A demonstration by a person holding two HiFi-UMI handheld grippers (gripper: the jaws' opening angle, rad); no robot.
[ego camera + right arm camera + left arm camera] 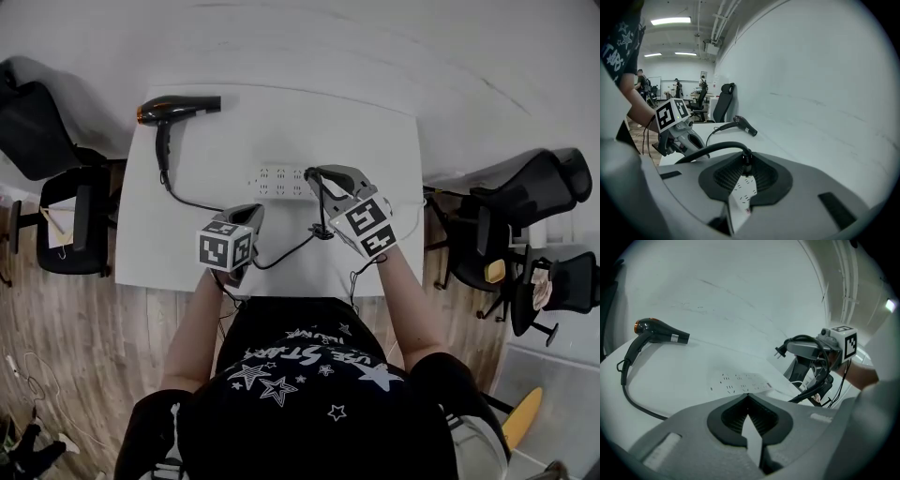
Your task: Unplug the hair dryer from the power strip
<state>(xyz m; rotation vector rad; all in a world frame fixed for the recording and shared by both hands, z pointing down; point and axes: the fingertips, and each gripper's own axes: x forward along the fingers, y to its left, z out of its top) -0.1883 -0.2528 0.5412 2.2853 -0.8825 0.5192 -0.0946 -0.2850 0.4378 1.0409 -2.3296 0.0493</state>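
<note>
The right gripper's (746, 164) fingers (723, 177) are clamped on the black plug (780, 351) of the hair dryer's cord (712, 148). In the right gripper view only the plug's back shows between the ribbed pads, and its prongs are hidden. The left gripper view shows them bare and in the air, clear of the white power strip (740, 380). In the head view the plug cannot be made out behind the fingers.

From the plug the cord arches up and left, then drops toward the near edge of the worktop (366, 122). There it passes out of sight behind the left gripper (251, 214) and comes out again on the left, running to the far left corner. The hair dryer (178, 108) lies on its side in that corner, well apart from the strip, with its nozzle pointing right.

The left gripper's fingers (731, 416) are closed tip to tip and hold nothing.

The right gripper hangs above the right end of the strip, tilted, with its marker cube (366, 227) toward the person. The left gripper sits lower, near the worktop's near edge, its fingers pointing far toward the strip. Both bare forearms reach forward from a dark star-printed shirt (309, 394), and the hands are largely covered by the grippers.

Black office chairs (525, 202) stand off both sides of the worktop, partly cut off by the frame.
</note>
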